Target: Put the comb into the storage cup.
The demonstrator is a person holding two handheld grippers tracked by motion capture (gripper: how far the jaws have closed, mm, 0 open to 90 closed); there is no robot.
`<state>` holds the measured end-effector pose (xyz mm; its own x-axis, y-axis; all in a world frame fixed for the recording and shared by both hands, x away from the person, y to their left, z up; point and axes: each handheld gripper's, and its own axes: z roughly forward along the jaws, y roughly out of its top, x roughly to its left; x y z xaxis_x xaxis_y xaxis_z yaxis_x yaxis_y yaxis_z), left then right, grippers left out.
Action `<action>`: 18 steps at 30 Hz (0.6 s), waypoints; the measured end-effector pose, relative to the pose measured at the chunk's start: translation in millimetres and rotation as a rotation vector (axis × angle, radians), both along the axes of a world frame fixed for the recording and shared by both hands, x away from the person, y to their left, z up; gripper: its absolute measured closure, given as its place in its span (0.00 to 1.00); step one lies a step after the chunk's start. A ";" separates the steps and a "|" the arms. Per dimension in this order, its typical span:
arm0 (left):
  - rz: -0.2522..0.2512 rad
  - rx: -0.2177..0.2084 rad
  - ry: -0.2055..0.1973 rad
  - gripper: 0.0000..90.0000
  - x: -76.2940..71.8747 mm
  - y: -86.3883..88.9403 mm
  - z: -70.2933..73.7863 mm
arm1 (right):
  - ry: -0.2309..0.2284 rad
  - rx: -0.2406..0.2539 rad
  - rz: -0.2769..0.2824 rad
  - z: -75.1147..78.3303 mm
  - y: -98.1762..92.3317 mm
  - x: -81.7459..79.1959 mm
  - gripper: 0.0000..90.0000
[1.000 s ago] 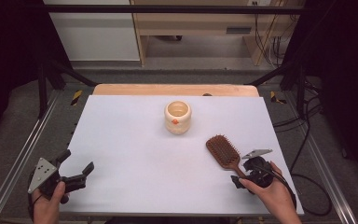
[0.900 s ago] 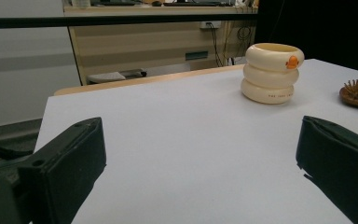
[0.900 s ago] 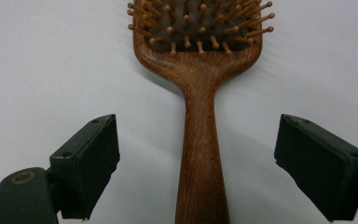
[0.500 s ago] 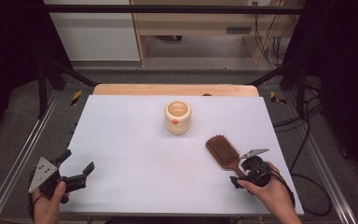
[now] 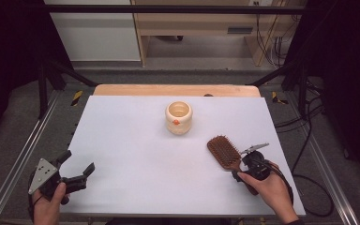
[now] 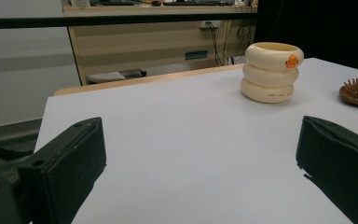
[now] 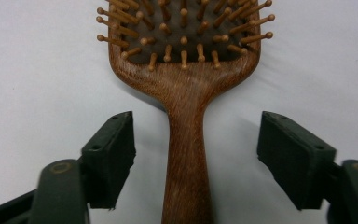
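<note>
A wooden hairbrush [image 5: 224,152] lies bristles up on the white table [image 5: 136,140], right of centre. My right gripper [image 5: 242,167] is open and low over its handle [image 7: 186,163], one jaw on each side and neither touching the wood. The brush head [image 7: 186,32] lies just ahead of the jaws. A cream ribbed cup [image 5: 178,117] with an orange mark stands upright near the table's middle, also seen as the cup [image 6: 271,72] in the left gripper view. My left gripper [image 5: 77,168] is open at the near left corner, holding nothing, with bare table between its jaws.
A wooden strip [image 5: 176,90] runs along the table's far edge. Metal rails [image 5: 23,154] flank both sides. Cables [image 5: 309,117] lie on the floor at the right. A light wood bench [image 5: 201,28] stands behind the table.
The right gripper has edged slightly toward the brush handle. The left gripper, the cup and the brush have stayed in place.
</note>
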<state>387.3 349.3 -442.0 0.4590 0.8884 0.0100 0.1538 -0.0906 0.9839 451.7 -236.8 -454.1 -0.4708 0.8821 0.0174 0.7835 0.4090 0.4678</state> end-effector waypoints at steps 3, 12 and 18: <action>-0.002 0.001 0.003 0.02 0.4 -0.7 -0.3 | 0.006 0.004 -0.003 0.7 0.4 1.4 0.40; -0.002 0.001 0.003 0.02 0.4 -0.7 -0.3 | 0.016 0.001 0.018 -0.6 5.7 3.2 0.54; -0.002 0.002 0.003 0.02 -0.1 -1.0 -0.2 | 0.027 -0.002 0.026 -1.8 8.3 4.3 0.61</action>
<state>387.2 348.2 -442.2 0.4608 0.8875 0.0107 0.1564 -0.0930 0.9833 456.0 -228.5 -455.9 -0.4928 0.8697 0.0288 0.7852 0.4302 0.4454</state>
